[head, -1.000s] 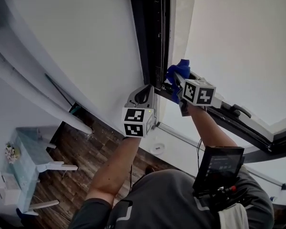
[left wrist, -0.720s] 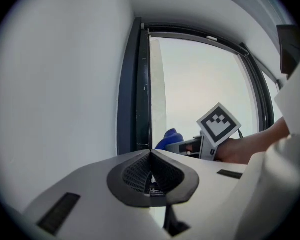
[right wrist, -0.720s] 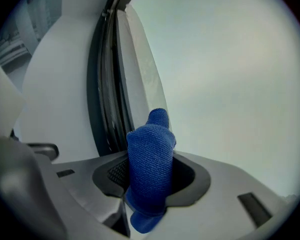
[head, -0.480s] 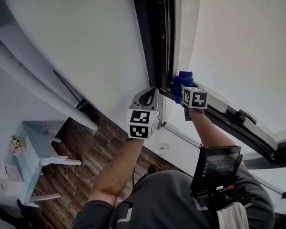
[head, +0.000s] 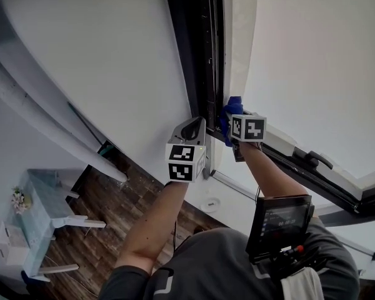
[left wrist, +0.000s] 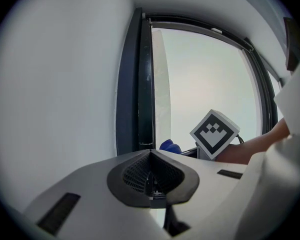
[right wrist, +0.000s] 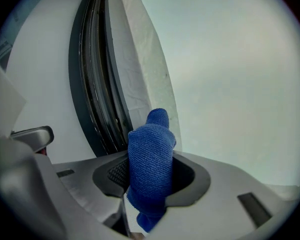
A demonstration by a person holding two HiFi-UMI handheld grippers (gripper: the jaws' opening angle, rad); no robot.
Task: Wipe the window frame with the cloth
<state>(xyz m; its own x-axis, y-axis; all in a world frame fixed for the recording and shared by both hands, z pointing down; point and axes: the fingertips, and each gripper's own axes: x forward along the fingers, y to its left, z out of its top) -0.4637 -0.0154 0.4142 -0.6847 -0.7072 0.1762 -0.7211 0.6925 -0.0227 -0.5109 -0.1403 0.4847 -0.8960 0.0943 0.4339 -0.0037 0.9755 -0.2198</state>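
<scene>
A blue cloth [right wrist: 151,168] is clamped in my right gripper [right wrist: 150,176], which is shut on it. In the head view the cloth [head: 228,112] presses against the dark window frame [head: 200,49] near its lower corner, just ahead of the right gripper [head: 233,119]. The frame's black channels [right wrist: 97,89] run upward beside the cloth. My left gripper [head: 197,125] is shut with nothing in it and hovers just left of the frame, beside the right gripper. From the left gripper [left wrist: 151,156] view the cloth [left wrist: 169,146] peeks out low by the frame [left wrist: 135,84].
An open window sash [head: 312,161] with a handle slants down to the right. White wall [head: 94,49] lies left of the frame. Far below are a wooden floor [head: 106,211], a pale table [head: 40,199] and a screen device [head: 280,220] on the person's chest.
The right gripper with the cloth has slid left and a little up along the sash into the frame's corner. The left gripper rose slightly and stayed beside the frame.
</scene>
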